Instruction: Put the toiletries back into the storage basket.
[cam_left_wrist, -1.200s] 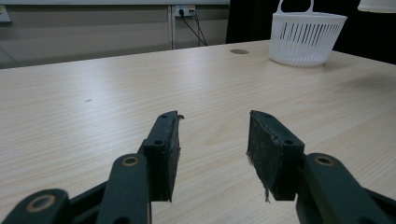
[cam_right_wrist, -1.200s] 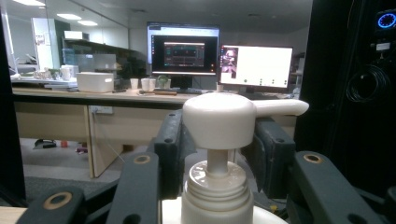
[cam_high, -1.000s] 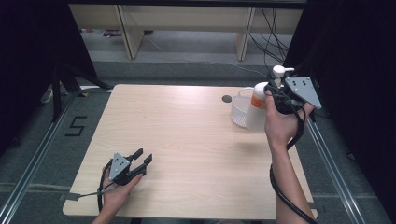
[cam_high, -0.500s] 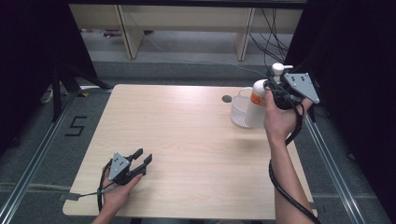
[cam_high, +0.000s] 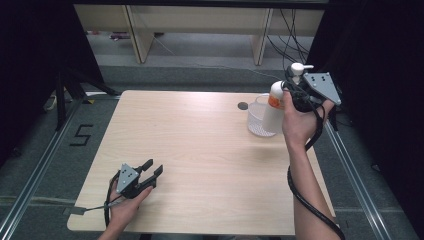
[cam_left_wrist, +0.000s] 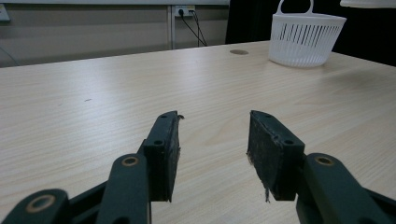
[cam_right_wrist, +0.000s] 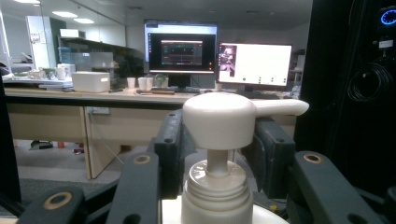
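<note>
A: Where is the pump bottle?

B: Lifted off the desk, held up at the far right corner by the right tongs. It hangs tilted just above the white basket, its lower end over the basket's rim.

A: How do the right tongs hold it?

B: In the right gripper view the two black jaws sit on either side of the white pump head, pinching it, with the spout pointing off to the right. The bottle's neck and collar show just below, between the jaw arms.

A: And the left tongs?

B: They rest low on the desk near the front left corner, in the person's left hand. The jaws are spread, with bare wood between them.

A: What does the left gripper view show further off?

B: The white basket standing on the far side of the desk, well apart from the left tongs, and a small dark round spot on the desk near it.
</note>
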